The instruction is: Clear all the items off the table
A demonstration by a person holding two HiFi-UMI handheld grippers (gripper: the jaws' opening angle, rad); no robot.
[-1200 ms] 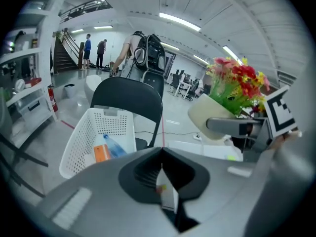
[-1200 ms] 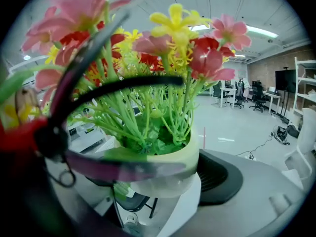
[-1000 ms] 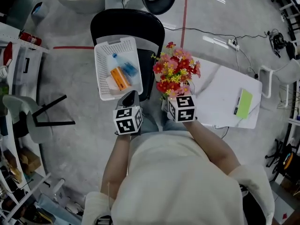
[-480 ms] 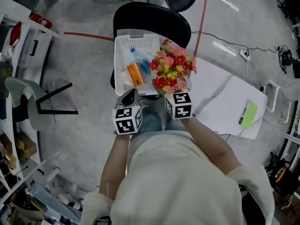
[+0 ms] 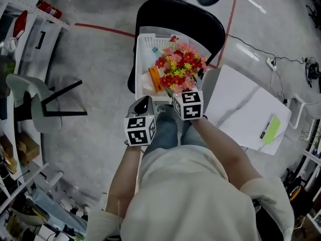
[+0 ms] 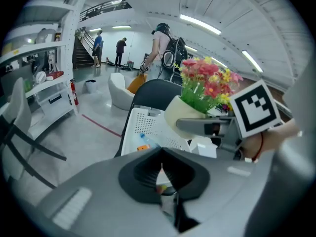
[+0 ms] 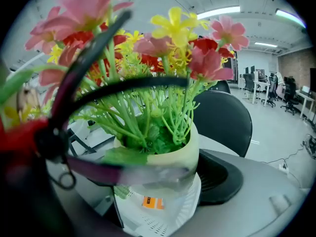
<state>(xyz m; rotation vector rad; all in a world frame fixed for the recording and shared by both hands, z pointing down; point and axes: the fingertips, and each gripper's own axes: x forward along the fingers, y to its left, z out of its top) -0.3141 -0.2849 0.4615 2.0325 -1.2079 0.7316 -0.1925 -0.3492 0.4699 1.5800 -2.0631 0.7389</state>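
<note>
1. R hand-held gripper point(image 5: 183, 95) clamped on flower pot point(image 7: 168, 152), held over white basket point(image 5: 145, 46) on black chair point(image 5: 180, 14), beside counter point(image 5: 241, 104).
2. L hand-held gripper point(image 6: 162, 168) closed, empty, near basket's front edge.
3. Orange box point(image 5: 154, 79) in basket.

Dim overhead, fisheye edges, flowers point(image 7: 148, 58) seemingly blurred

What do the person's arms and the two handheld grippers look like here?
Both the left gripper and right gripper have grey bodies with black jaw pads, and each carries a white cube printed with black square markers. The arms are bare below a cream top with elbow-length sleeves; a thin red cord circles the right wrist. No gripper cables show.
</note>
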